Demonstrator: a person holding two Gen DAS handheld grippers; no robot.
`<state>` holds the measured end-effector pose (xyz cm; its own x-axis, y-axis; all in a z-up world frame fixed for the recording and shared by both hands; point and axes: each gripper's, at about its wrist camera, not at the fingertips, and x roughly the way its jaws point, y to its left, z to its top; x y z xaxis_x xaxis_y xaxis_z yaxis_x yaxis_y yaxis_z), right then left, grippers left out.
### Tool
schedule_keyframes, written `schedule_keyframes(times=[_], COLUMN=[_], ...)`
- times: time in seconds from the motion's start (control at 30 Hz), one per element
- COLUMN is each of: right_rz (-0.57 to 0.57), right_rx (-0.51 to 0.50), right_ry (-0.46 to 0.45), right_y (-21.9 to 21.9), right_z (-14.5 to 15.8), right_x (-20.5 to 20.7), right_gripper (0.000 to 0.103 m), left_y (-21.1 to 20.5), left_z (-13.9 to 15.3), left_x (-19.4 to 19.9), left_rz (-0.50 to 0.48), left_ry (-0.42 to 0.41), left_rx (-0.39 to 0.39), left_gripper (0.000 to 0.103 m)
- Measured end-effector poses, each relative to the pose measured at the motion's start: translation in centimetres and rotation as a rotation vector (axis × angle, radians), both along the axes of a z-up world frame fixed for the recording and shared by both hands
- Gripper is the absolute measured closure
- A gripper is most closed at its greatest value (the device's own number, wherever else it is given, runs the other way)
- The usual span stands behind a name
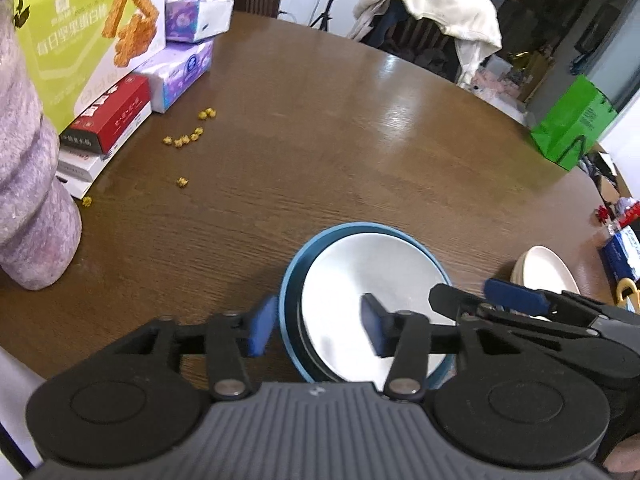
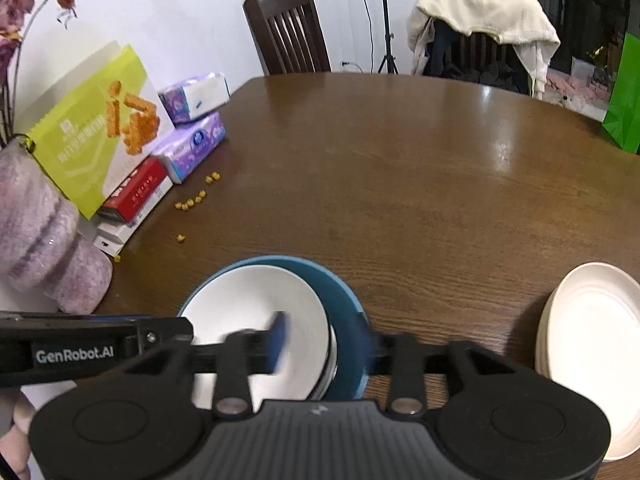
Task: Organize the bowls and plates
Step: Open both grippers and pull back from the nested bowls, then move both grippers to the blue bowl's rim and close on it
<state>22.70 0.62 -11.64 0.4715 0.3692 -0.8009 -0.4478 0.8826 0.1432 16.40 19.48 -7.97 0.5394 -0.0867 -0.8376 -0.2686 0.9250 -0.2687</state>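
A blue bowl (image 1: 290,292) holds a stack of white bowls (image 1: 372,272) near the table's front edge; it also shows in the right wrist view (image 2: 344,304) with the white bowls (image 2: 256,300) inside. My left gripper (image 1: 318,330) is open, its jaws astride the bowls' left rim. My right gripper (image 2: 324,344) is open, astride the right rim; it also shows in the left wrist view (image 1: 468,294). A stack of cream plates (image 2: 592,320) sits to the right, also in the left wrist view (image 1: 544,268).
The brown wooden table (image 2: 420,184) carries a purple vase (image 2: 44,240), a green snack box (image 2: 92,128), red and white boxes (image 2: 136,196), tissue packs (image 2: 192,148) and yellow crumbs (image 2: 192,202) at the left. A green bag (image 2: 624,96) stands at the right edge. Chairs stand behind.
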Motion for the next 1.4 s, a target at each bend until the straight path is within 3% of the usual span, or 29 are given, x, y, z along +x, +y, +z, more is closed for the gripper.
schedule_keyframes(times=[0.03, 0.17, 0.23, 0.4, 0.67, 0.93, 1.4], right_rz=[-0.002, -0.023, -0.039, -0.075, -0.089, -0.113, -0.149], right_rx=[-0.007, -0.016, -0.011, 0.0, -0.03, -0.06, -0.03], right_ry=[-0.009, -0.017, -0.02, -0.05, -0.092, -0.1, -0.081], right_y=[-0.4, -2.0, -3.1, -5.5, -8.0, -9.1, -9.4], right_z=[0.2, 0.5, 0.7, 1.7, 3.3, 3.8, 3.2], right_x=[-0.3, -1.0, -1.4, -2.8, -5.5, -7.3, -7.4], right_gripper=[0.041, 0.022, 0.01, 0.0, 0.0, 0.0, 0.0], left_y=[-0.1, -0.4, -0.6, -1.2, -2.4, -3.5, -4.0], left_z=[0.1, 0.5, 0.6, 1.2, 2.4, 3.3, 3.1], left_x=[-0.2, -1.3, -1.7, -3.5, -5.7, -6.7, -6.1], left_rz=[-0.004, -0.031, -0.04, -0.051, -0.095, -0.139, -0.169], left_ry=[-0.012, -0.051, -0.067, -0.16, -0.282, -0.35, -0.35], left_rx=[0.001, -0.013, -0.021, -0.007, 0.042, 0.058, 0.081], left_gripper=[0.032, 0.018, 0.005, 0.0, 0.0, 0.0, 0.0])
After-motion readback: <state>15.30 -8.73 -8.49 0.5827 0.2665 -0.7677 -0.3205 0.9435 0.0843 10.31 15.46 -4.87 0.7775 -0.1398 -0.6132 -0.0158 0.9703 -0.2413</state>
